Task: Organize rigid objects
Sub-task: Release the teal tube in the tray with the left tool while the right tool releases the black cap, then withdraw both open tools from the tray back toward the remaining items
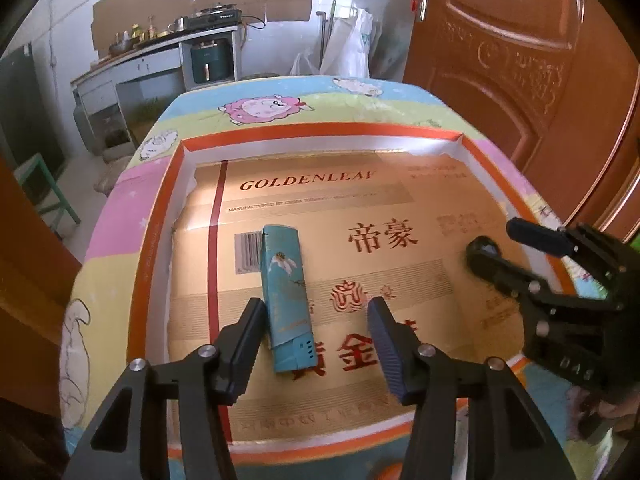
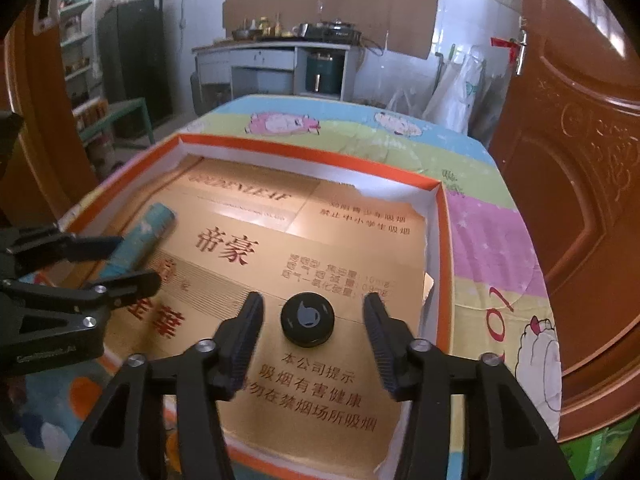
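Observation:
A teal lighter (image 1: pixel 286 300) with a flower print lies flat on the gold cardboard inside an orange-rimmed tray (image 1: pixel 160 216). My left gripper (image 1: pixel 316 316) is open, its fingers either side of the lighter's near end, not touching it. A round black cap (image 2: pixel 307 319) lies at the tray's right side. My right gripper (image 2: pixel 313 312) is open with the cap between its fingers, apart from both. The cap (image 1: pixel 482 249) and right gripper (image 1: pixel 500 238) show at the right of the left wrist view. The lighter (image 2: pixel 140 240) and left gripper (image 2: pixel 138 258) show at the left of the right wrist view.
The tray (image 2: pixel 440 216) sits on a table with a pastel sheep-print cloth (image 1: pixel 264 108). A brown door (image 1: pixel 520 60) stands close on the right. A kitchen counter (image 2: pixel 276 48), a green stool (image 1: pixel 44 196) and bags are beyond the table.

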Available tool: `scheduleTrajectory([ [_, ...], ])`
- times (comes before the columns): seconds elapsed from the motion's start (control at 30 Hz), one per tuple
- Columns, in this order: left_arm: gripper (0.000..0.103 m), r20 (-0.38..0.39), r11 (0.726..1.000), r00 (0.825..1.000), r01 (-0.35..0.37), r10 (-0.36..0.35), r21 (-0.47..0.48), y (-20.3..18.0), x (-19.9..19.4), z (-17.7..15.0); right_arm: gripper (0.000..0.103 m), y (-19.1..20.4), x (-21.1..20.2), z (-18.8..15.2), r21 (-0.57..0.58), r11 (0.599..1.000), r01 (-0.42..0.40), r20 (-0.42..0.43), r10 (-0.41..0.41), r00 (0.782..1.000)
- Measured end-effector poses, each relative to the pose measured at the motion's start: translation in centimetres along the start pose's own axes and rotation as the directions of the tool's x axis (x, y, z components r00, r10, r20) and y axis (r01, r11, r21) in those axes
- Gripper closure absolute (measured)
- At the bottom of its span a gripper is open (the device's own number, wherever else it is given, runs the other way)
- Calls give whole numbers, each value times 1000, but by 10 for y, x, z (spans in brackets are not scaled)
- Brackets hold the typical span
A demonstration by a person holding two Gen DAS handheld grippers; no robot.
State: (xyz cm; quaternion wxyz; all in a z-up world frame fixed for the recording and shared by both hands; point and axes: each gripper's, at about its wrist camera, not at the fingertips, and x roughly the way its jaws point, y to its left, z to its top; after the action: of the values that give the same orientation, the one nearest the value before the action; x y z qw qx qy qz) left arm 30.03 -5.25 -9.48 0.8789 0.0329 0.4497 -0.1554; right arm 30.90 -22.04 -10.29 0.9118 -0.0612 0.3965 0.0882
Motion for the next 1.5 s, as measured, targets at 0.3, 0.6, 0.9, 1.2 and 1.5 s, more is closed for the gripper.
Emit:
scheduleTrajectory([
  [0.3, 50, 107, 1000, 994, 15, -12, -26, -2, -35, -4, 39, -6, -26, -12, 52, 999, -8, 39, 6, 999],
  [0.6, 50, 172, 997, 984, 54, -44, -54, -1, -80, -15, 39, 0, -75, -30, 81, 997, -1, 88, -6, 996],
  [0.9, 50, 214, 997, 977, 20, -4, -73, -4, -119, -41, 39, 20, -113, -55, 92, 996, -1, 94, -8, 996],
  [1.2, 50, 220, 996, 975, 45, -27, -79, -6, -145, -73, 39, 46, -148, -76, 72, 997, -8, 102, 0, 995],
  [1.5, 50, 255, 998, 965, -46, 56, -44, -23, -175, -95, 39, 60, -169, -90, 63, 998, -15, 106, 8, 994],
])
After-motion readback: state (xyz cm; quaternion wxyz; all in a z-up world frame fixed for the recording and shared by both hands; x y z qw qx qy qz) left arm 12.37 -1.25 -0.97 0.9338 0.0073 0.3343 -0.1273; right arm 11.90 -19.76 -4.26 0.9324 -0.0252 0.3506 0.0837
